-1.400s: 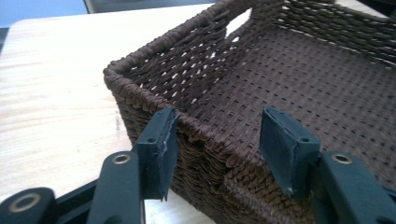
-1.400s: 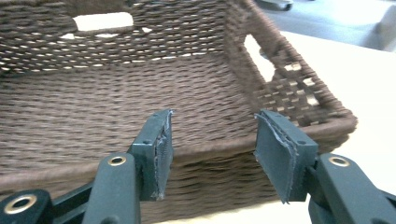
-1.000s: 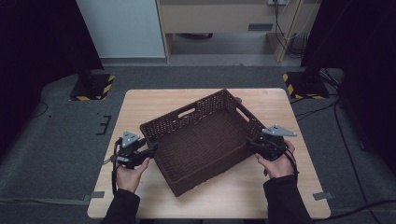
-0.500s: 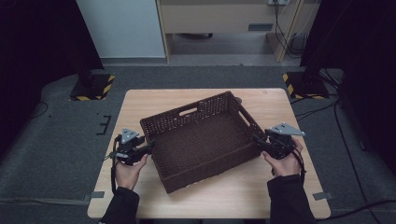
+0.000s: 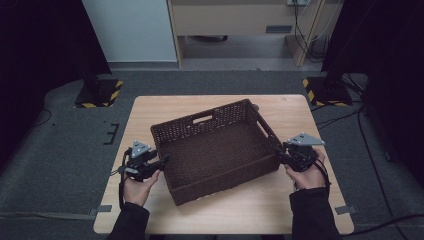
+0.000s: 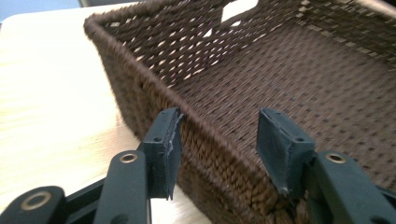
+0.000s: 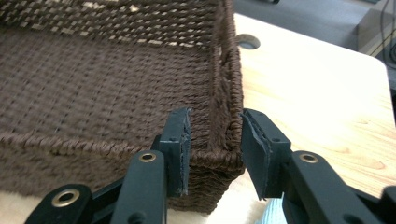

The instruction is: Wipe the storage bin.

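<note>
A dark brown wicker basket [image 5: 200, 120] stands empty on the middle of the wooden table [image 5: 260, 210], turned a little askew. My left gripper [image 5: 162, 161] sits at its left wall. Its jaws [image 6: 219, 133] straddle the rim [image 6: 140, 79] and have just been opening; the inner pad stands off the wall. My right gripper [image 5: 278, 152] is at the near right corner. Its jaws [image 7: 215, 135] straddle the right wall [image 7: 226, 93] and have just been closing, with a thin gap still showing at the inner pad.
A round hole [image 7: 247, 42] in the tabletop lies just past the basket's far right corner. Black stands with yellow-striped feet [image 5: 97, 92] flank the table on the grey floor. A pale cabinet [image 5: 235, 20] stands beyond.
The basket has swung slightly, its near corner moving left. My right gripper has edged to the right along with the corner. The left hand has stayed put.
</note>
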